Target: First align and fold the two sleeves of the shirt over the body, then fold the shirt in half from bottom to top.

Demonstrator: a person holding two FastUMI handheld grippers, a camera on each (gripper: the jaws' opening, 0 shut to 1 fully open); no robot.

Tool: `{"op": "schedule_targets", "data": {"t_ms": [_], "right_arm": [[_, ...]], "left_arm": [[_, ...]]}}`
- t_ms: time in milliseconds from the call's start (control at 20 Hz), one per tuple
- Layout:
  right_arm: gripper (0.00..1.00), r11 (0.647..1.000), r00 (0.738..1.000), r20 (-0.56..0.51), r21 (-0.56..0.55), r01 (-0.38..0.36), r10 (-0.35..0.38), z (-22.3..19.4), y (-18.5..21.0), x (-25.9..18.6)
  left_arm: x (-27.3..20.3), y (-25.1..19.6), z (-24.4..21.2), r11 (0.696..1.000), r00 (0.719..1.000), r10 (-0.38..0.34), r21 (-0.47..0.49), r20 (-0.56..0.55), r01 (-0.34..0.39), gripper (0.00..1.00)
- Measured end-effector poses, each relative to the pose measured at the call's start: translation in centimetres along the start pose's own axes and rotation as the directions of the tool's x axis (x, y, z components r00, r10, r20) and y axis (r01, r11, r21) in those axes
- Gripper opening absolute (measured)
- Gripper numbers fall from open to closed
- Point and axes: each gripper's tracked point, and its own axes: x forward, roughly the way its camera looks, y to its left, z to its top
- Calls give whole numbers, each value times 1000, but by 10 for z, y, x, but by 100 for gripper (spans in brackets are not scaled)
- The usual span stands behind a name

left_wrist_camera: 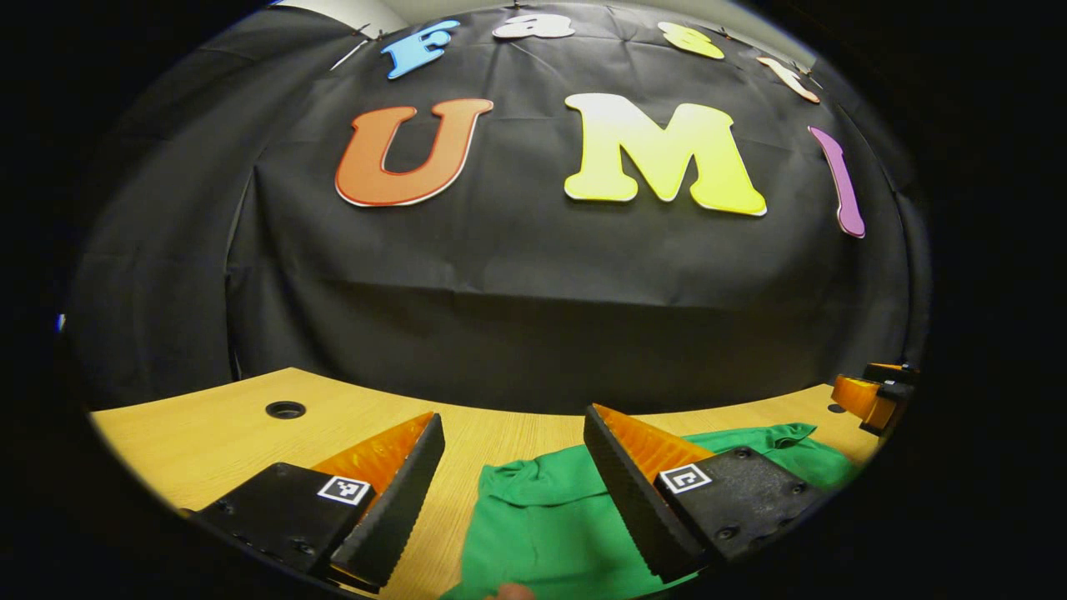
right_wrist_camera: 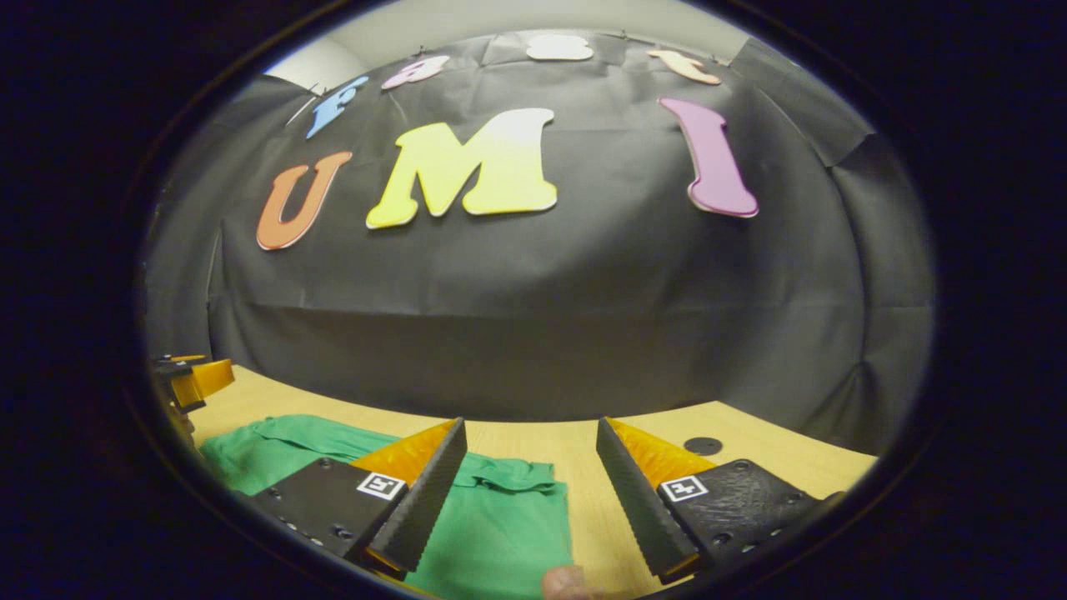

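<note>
Left gripper view shows the left hand-held gripper [left_wrist_camera: 513,433] with its fingers spread apart, holding nothing, above a light wooden desk [left_wrist_camera: 225,433]. A crumpled green fabric shirt [left_wrist_camera: 542,525] lies on the desk below and between the fingers. Right gripper view shows the right hand-held gripper [right_wrist_camera: 531,446] likewise spread and empty, the shirt [right_wrist_camera: 500,533] lying under its left finger, the desk [right_wrist_camera: 767,454] bare beyond.

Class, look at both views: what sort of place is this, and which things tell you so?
Probably a staged recording booth, not a home: black cloth wall, a bare wooden table with a cable hole, and one green shirt laid out.
</note>
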Motion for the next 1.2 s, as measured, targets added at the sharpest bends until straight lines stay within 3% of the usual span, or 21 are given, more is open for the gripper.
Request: {"op": "schedule_targets", "data": {"t_ms": [150, 350, 700, 800, 950, 1200], "right_arm": [[95, 1000, 1000, 2, -6, 16, -15, -1, -13, -43], [96, 999, 999, -17, -24, -28, 28, -3, -18, -107], [94, 999, 997, -75, 21, -26, 27, -16, -40, -190], [95, 995, 995, -87, 95, -33, 42, -11, -45, -212], [94, 981, 998, -29, 187, -42, 48, 21, -61, -254], [95, 984, 997, -66, 179, -23, 36, 41, -87, -320]], "left_arm": [[-39, 9, -6, 999, 999, 33, -12, -27, -34, 100], [-85, 10, -18, 998, 997, 43, 42, -58, -41, 100], [-172, -8, -11, 997, 998, -4, -83, -58, -1, 100], [-197, -6, 6, 997, 998, 31, -70, -50, -35, 100], [-237, -29, 21, 999, 993, -11, -41, -121, 6, 100], [-305, -35, 36, 999, 983, -15, 47, -182, 23, 100]]}}
